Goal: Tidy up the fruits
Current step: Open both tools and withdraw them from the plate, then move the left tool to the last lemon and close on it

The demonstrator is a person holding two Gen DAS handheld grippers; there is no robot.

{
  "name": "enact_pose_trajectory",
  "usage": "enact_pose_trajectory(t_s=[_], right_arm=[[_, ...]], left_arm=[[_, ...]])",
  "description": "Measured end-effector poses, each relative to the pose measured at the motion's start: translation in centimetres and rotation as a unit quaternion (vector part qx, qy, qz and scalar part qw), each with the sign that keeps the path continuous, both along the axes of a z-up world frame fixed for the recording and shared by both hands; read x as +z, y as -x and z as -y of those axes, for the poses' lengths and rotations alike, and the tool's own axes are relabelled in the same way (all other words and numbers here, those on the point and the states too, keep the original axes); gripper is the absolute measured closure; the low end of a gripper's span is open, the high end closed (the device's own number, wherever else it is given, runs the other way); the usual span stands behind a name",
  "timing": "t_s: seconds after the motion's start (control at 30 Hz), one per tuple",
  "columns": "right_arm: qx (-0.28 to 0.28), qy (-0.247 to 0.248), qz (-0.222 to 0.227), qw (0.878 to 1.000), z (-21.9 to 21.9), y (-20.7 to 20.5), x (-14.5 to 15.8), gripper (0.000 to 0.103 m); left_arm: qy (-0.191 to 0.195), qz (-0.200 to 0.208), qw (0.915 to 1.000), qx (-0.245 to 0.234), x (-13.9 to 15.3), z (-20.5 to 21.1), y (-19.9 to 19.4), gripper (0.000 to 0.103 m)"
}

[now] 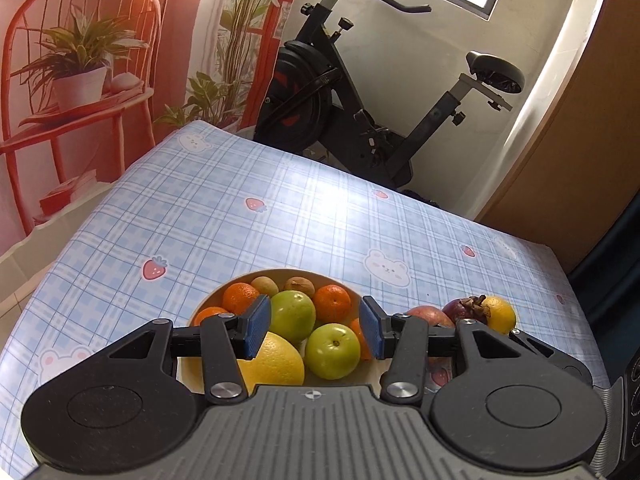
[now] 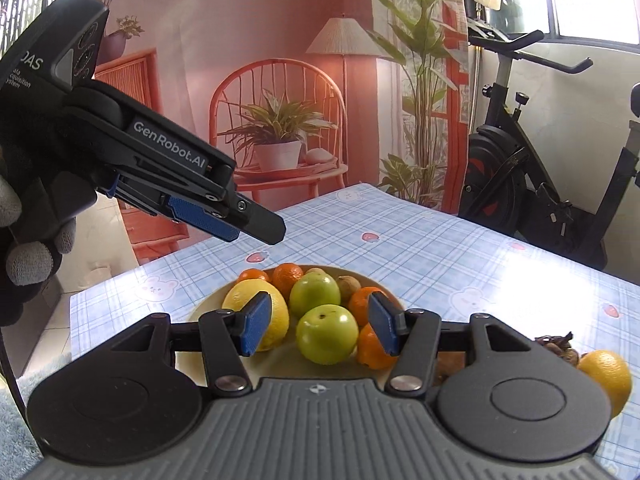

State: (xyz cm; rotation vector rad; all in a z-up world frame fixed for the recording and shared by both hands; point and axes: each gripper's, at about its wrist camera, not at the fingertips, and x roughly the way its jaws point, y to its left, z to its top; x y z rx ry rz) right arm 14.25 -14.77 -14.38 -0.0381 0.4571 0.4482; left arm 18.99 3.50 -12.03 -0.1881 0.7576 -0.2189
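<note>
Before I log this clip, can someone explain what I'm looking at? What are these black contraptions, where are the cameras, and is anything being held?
No robot here: a person holds a hand-held gripper in each hand, each with a fisheye camera looking along its two blue-padded fingers. One picture comes from the left hand-held gripper, the other from the right hand-held gripper, which also shows the left one at upper left. Both are open and hold nothing. Below them, on a checked tablecloth, a bowl holds green apples, oranges and a large yellow fruit. A lemon and a mangosteen lie outside it.
</note>
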Motion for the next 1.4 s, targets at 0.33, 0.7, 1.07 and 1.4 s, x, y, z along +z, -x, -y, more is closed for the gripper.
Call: enact_pose_trajectory(t_s=[0.33,0.7,1.07,1.4], right_arm=[[-0.111,-0.031,0.004,0.993,10.3,1.1,-0.5,0.046],[-0.148,-0.032,-0.018,0.988,15.5,0.9,-2.8,0.046],[-0.153,-0.022,-0.038,0.987,17.1,0.2,-3.9,0.046],[-0.144,-0.033,-0.053,0.988,17.3,-0.2,-4.3,0.046]], left_arm=[[-0.013,0.034,0.9977,-0.056,1.7,7.3,-0.4,0.052],[-0.035,0.037,0.9941,-0.096,0.5,12.8,-3.1,0.052],[-0.014,-0.020,0.9858,-0.166,-2.6,18.0,-7.5,0.052],[-0.005,-0.090,0.9776,-0.190,-5.9,20.6,-11.0,0.053]])
